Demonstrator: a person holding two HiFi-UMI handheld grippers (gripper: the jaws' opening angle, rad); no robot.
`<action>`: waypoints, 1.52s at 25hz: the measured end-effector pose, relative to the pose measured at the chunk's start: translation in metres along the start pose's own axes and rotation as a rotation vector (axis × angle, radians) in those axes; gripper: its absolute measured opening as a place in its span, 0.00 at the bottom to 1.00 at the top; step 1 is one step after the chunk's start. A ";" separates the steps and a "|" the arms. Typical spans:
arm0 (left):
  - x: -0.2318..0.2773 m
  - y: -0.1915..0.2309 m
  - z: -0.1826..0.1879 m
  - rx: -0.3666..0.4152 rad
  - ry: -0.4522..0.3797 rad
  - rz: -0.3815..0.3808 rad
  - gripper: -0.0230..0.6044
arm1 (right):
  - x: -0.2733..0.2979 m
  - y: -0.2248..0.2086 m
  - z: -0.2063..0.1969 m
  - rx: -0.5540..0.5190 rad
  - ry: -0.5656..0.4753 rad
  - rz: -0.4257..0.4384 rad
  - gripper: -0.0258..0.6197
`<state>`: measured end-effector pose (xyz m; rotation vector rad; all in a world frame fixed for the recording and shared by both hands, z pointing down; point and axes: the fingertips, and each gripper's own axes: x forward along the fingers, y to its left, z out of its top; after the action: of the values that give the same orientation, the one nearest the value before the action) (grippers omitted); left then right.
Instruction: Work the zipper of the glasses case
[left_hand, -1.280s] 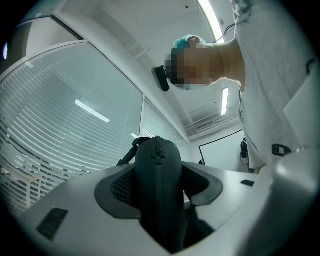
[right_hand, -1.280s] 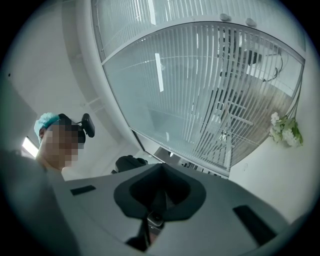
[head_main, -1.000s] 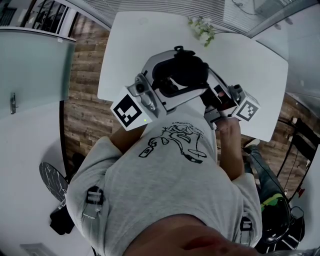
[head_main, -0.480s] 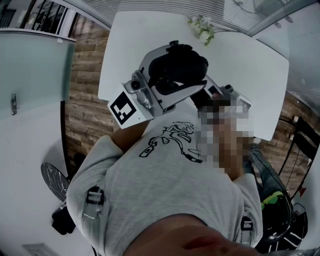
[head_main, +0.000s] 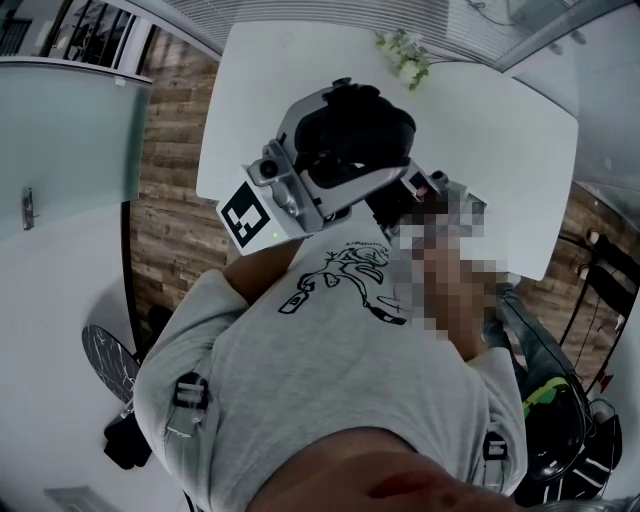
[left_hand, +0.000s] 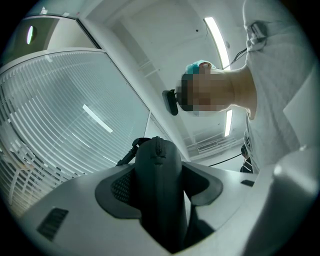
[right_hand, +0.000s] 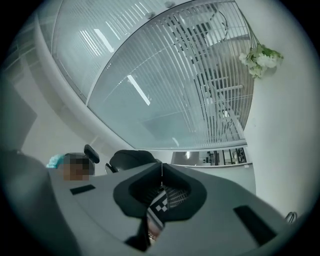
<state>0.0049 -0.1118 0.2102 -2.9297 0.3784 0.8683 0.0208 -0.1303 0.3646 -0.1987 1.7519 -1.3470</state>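
A black glasses case is held up over the white table, in front of the person's chest. My left gripper is shut on it; in the left gripper view the case fills the gap between the jaws, its zipper seam running over the top. My right gripper is close against the case's right side, partly under a mosaic patch. In the right gripper view the jaws are nearly together on a thin black-and-white checkered pull tag. They have just been opening slightly, with the tag still between them.
The white table carries a small bunch of white flowers at its far edge. Wooden floor lies to the left. A dark chair stands at the lower right. Glass walls with blinds surround the area.
The left gripper and case have drifted slightly left and up in the picture. The right gripper has moved left towards the case and rolled, so its marker cube no longer faces the camera.
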 end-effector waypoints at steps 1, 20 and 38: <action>0.000 0.000 -0.001 0.000 0.000 0.003 0.44 | -0.001 -0.001 0.000 0.013 -0.007 0.002 0.06; 0.001 0.001 -0.012 0.000 0.002 0.034 0.44 | -0.016 -0.016 -0.001 -0.035 -0.020 -0.121 0.14; -0.001 0.022 -0.069 0.023 0.224 0.166 0.44 | -0.064 0.023 0.065 -1.052 0.195 -0.632 0.13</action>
<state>0.0352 -0.1421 0.2689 -3.0150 0.6490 0.5453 0.1136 -0.1281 0.3793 -1.3159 2.5456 -0.6899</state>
